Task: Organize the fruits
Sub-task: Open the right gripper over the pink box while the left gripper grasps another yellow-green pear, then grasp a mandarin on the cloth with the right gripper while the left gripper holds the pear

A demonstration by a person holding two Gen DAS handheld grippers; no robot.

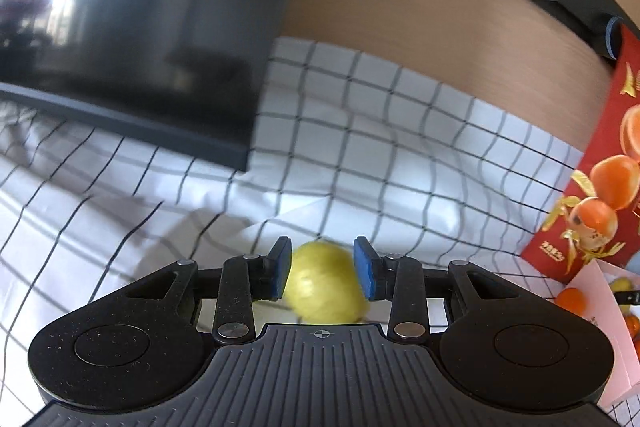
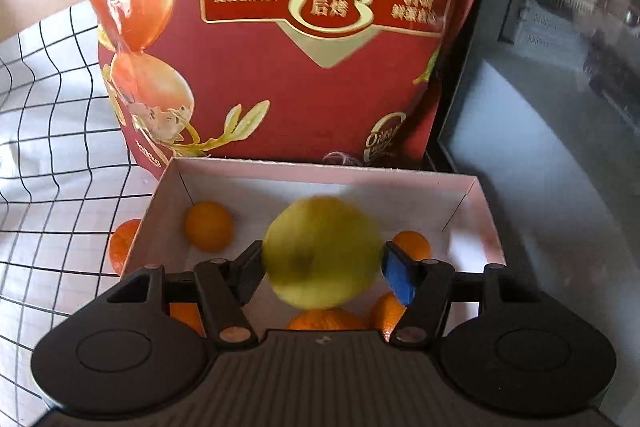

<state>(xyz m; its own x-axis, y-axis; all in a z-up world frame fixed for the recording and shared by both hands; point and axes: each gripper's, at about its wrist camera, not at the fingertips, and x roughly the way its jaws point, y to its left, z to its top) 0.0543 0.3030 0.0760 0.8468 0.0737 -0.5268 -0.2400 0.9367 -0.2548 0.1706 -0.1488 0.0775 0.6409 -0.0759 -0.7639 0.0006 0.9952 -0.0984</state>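
Observation:
In the left wrist view my left gripper (image 1: 323, 271) is shut on a yellow-green fruit (image 1: 325, 283), its blue pads (image 1: 282, 269) pressing both sides, above the checked cloth (image 1: 360, 131). In the right wrist view my right gripper (image 2: 322, 267) is shut on a second yellow-green fruit (image 2: 322, 253), held over the open white box (image 2: 486, 211). Several oranges (image 2: 208, 226) lie inside the box. One orange (image 2: 122, 245) lies on the cloth outside the box's left wall. The box also shows at the right edge of the left wrist view (image 1: 600, 311).
A tall red printed carton (image 2: 304, 27) stands right behind the box; it also shows in the left wrist view (image 1: 600, 167). A dark flat screen (image 1: 128, 39) rests on the cloth at left. A grey case (image 2: 560, 87) stands right of the box.

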